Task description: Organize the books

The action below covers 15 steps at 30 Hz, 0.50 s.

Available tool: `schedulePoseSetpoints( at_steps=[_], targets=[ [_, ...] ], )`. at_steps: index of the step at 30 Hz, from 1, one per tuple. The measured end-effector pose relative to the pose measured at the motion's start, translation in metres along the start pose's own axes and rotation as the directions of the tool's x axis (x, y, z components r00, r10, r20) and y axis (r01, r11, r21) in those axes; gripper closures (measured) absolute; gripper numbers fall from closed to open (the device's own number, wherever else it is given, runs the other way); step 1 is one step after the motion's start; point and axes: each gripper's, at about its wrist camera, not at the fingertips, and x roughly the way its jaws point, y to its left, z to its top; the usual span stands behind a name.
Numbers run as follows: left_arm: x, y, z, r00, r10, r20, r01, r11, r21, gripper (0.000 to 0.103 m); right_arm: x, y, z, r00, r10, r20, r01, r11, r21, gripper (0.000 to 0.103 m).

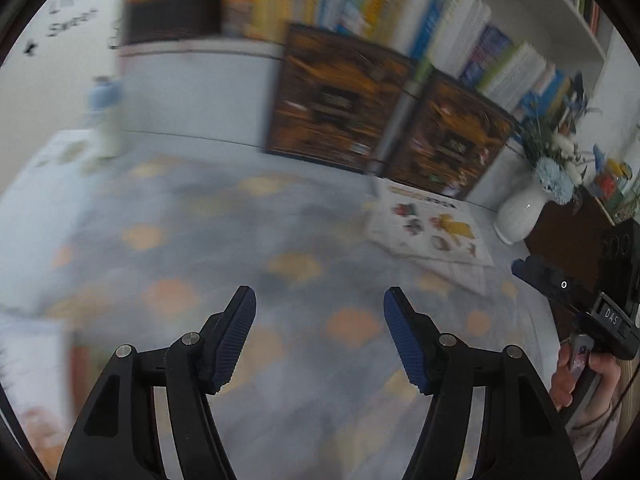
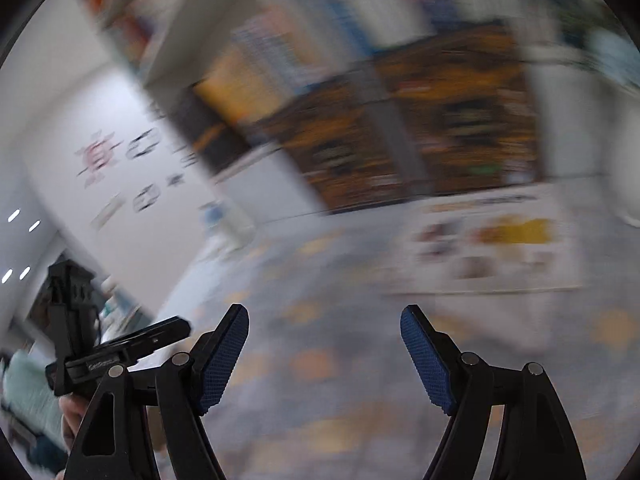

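A white picture book (image 1: 432, 226) lies flat on the grey table with orange spots (image 1: 240, 240), ahead and right of my left gripper (image 1: 320, 300), which is open and empty above the table. Two dark brown-and-orange books (image 1: 336, 100) stand upright against the bookshelf behind it. In the blurred right wrist view the white book (image 2: 492, 240) lies ahead and right of my right gripper (image 2: 324, 320), also open and empty. The brown books (image 2: 400, 132) stand behind it.
A white shelf unit (image 1: 500, 8) holds rows of colourful books. A white vase with flowers (image 1: 520, 212) stands right of the flat book. A small blue-and-white figure (image 1: 105, 116) stands at the table's far left. The other gripper shows at each view's edge (image 1: 580, 300).
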Motion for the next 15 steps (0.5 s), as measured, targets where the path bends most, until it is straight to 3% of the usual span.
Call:
schedulePoseSetpoints(
  at_steps=[5, 11, 15],
  targets=[
    [0.088, -0.054, 0.016, 0.999, -0.011, -0.039, 0.012, 0.999, 0.04, 0.039, -0.016, -0.099, 0.011, 0.996, -0.081, 0.029, 0.075, 0.984, 0.161, 0.026],
    [0.145, -0.085, 0.021, 0.999, -0.051, -0.005, 0.051, 0.998, 0.042, 0.038, 0.0, -0.152, 0.025, 0.986, -0.163, 0.021, 0.156, 0.968, 0.195, 0.026],
    [0.178, -0.084, 0.019, 0.998, 0.028, -0.063, -0.028, 1.0, 0.005, 0.039, 0.021, -0.174, 0.028, 0.984, -0.18, 0.0, 0.176, 0.961, 0.213, 0.026]
  ],
)
